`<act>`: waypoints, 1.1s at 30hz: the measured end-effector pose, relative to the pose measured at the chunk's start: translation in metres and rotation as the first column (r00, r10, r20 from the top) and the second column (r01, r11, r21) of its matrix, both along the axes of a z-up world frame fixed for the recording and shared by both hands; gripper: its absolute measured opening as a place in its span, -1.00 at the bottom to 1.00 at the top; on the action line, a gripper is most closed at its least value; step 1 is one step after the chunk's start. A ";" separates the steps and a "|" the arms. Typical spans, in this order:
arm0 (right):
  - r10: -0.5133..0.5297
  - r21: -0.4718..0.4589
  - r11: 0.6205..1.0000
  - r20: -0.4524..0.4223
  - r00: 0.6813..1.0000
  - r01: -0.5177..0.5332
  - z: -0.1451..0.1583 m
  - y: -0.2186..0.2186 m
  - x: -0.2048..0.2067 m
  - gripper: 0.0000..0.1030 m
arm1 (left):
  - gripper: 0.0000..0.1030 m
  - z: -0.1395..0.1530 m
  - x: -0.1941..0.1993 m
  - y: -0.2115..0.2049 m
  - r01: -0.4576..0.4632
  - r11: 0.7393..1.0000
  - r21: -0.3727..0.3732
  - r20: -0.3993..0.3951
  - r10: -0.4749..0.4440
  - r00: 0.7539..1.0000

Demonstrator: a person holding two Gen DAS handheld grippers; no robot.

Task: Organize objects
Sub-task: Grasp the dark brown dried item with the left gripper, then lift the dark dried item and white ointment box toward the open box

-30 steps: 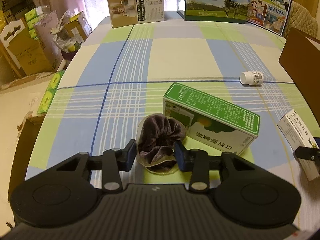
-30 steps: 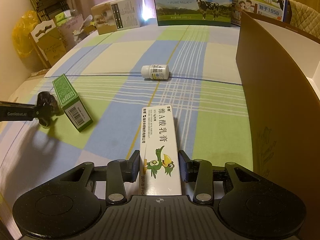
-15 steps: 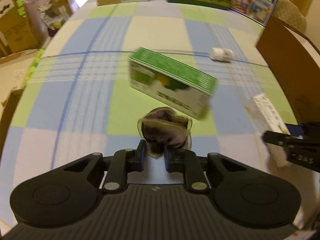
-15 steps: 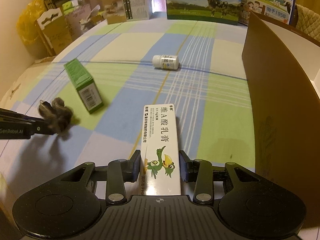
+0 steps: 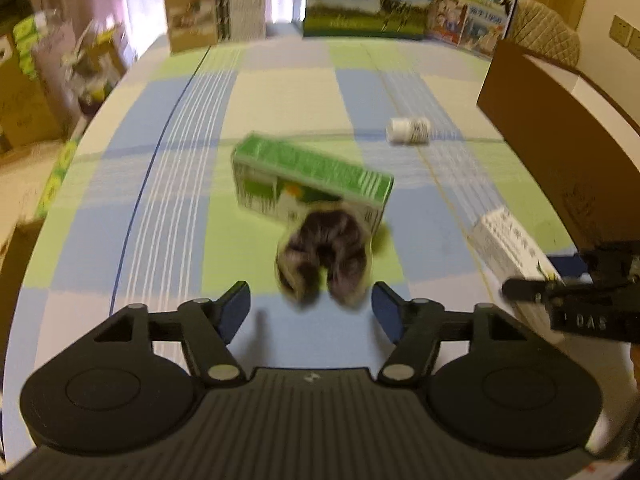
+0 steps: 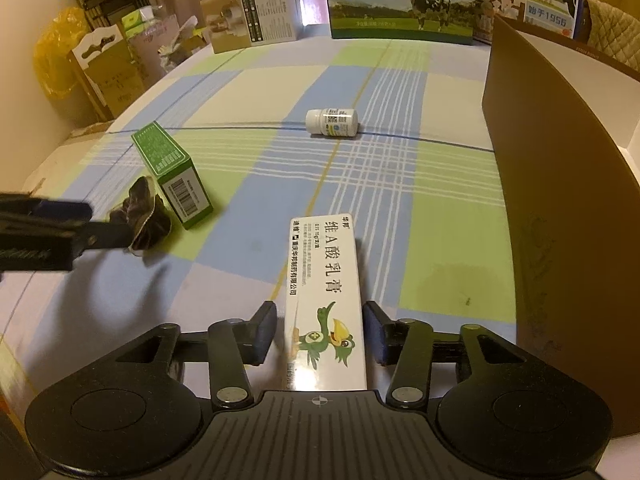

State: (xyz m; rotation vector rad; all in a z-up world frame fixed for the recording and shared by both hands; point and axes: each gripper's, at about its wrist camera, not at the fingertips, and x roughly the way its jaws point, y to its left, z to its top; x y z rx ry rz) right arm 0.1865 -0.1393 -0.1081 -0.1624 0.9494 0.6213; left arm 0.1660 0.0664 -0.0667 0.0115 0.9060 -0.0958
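Observation:
A dark brown scrunchie point(image 5: 324, 256) lies just ahead of my left gripper point(image 5: 311, 312), which is open with the jaws wide apart; the view is blurred. It also shows in the right wrist view point(image 6: 146, 218) beside the left gripper's fingers point(image 6: 96, 232). A green box point(image 5: 312, 182) lies just behind it, also seen in the right wrist view point(image 6: 172, 174). My right gripper point(image 6: 320, 334) is open, its jaws on either side of a long white ointment box point(image 6: 326, 292) without touching. A white pill bottle point(image 6: 332, 122) lies on its side farther back.
A checked tablecloth point(image 6: 400, 184) covers the table. A tall brown box wall point(image 6: 560, 184) stands at the right. Milk cartons point(image 6: 404, 0) and a beige box point(image 6: 252, 16) stand along the far edge. Cardboard clutter point(image 6: 104, 72) sits beyond the left edge.
My left gripper shut on the scrunchie, lifted it, then opened wide and let it go in front of the green box. My right gripper stayed around the white box.

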 end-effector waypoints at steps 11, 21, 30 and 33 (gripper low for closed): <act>-0.012 0.021 1.000 -0.011 1.000 0.013 0.000 -0.001 0.005 -0.07 | 0.16 -0.015 0.028 -0.006 0.044 0.999 0.032 0.019 -0.045 0.999; -0.020 0.062 0.998 0.006 1.000 0.020 0.007 -0.006 0.007 -0.28 | -0.54 -0.017 0.026 -0.007 0.048 0.998 0.030 0.020 -0.049 0.999; 0.004 0.052 0.999 0.034 0.999 -0.006 0.010 -0.004 0.003 -0.32 | -0.59 -0.008 0.008 -0.012 0.063 0.998 0.008 0.004 -0.063 0.998; 0.003 0.064 0.998 0.062 0.998 -0.007 0.020 -0.006 -0.001 -0.32 | -0.59 -0.003 0.001 -0.016 0.079 0.997 0.000 0.008 -0.079 0.997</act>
